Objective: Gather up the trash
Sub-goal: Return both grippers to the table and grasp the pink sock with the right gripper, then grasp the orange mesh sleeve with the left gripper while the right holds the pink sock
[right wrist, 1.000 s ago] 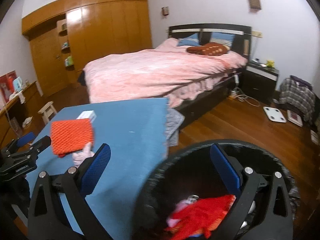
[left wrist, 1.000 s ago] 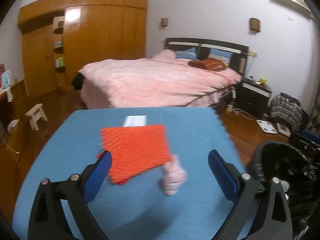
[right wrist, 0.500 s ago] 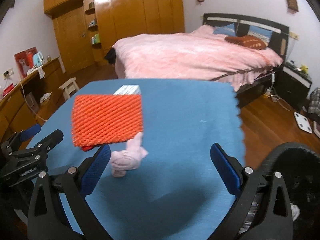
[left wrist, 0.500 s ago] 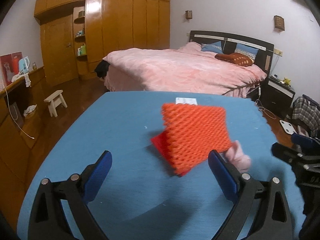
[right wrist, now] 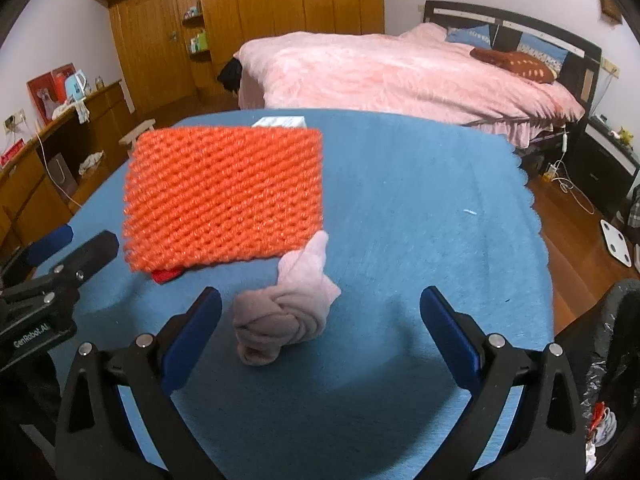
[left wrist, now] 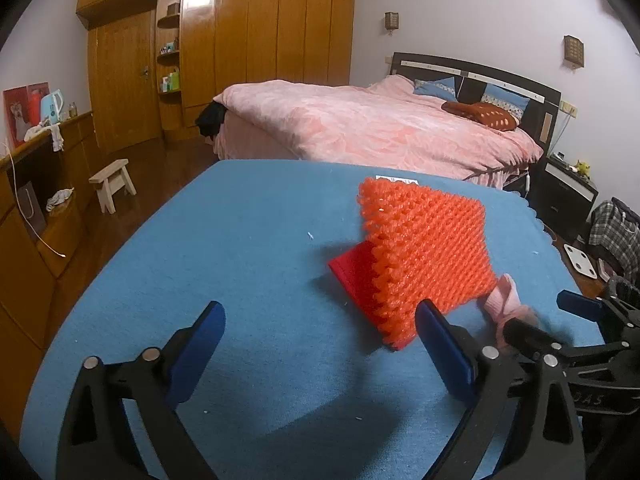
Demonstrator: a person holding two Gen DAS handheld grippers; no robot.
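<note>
An orange foam net sleeve (left wrist: pixel 426 250) lies on a flat red item (left wrist: pixel 354 270) on the blue table (left wrist: pixel 240 240). A knotted pink sock (right wrist: pixel 286 316) lies just right of it, with a small white box (right wrist: pixel 280 122) behind. My right gripper (right wrist: pixel 320 332) is open, with the sock between its blue fingers and nearer the left one. My left gripper (left wrist: pixel 320 354) is open and empty over bare table, left of the sleeve. The right gripper shows at the right of the left wrist view (left wrist: pixel 560 320), partly hiding the sock (left wrist: pixel 506 304).
A black-lined trash bin (right wrist: pixel 612 360) with trash inside stands by the table's right edge. A pink bed (left wrist: pixel 380 128) lies beyond the table. A wooden stool (left wrist: pixel 114 184) and a low cabinet (left wrist: pixel 44 184) stand at the left, with a scale (right wrist: pixel 618 242) on the floor at right.
Both grippers have swung left from the trash bin to the table. The right gripper has come close to the pink sock. The left view now faces the table's left part.
</note>
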